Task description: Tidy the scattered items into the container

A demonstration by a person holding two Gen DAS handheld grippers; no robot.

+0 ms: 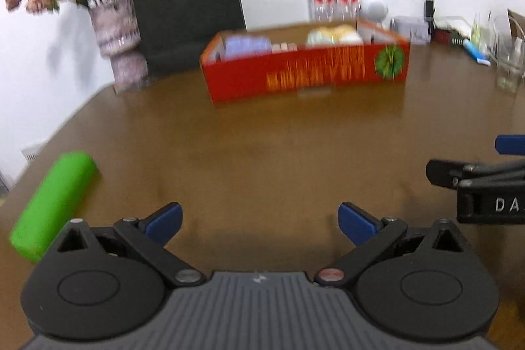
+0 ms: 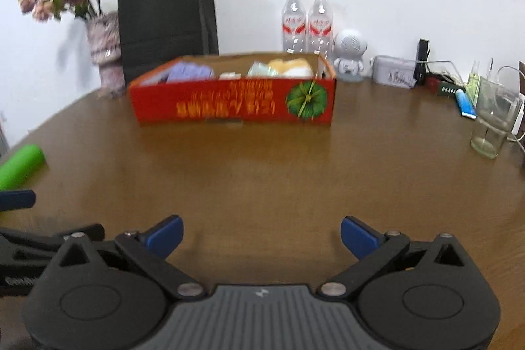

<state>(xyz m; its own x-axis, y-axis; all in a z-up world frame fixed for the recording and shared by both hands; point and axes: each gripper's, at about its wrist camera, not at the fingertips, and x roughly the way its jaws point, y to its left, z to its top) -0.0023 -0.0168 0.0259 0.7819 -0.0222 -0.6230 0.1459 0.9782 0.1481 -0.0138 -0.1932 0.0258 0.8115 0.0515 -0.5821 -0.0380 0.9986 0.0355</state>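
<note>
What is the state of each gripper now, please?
Left gripper: open, holding nothing, above the table.
Right gripper: open, holding nothing.

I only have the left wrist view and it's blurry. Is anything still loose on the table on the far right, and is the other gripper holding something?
Observer: The right gripper is open and holds nothing; its blue fingers hang over bare table.
Operator: What's at the far right edge? I just see a smear of glass.
Observer: In the right wrist view it is a clear glass cup, standing upright and looking empty, near the table edge.
Operator: And the white blob behind the red box?
Observer: A small white astronaut-shaped figure, standing just behind the right corner of the red box, beside two water bottles.
</note>
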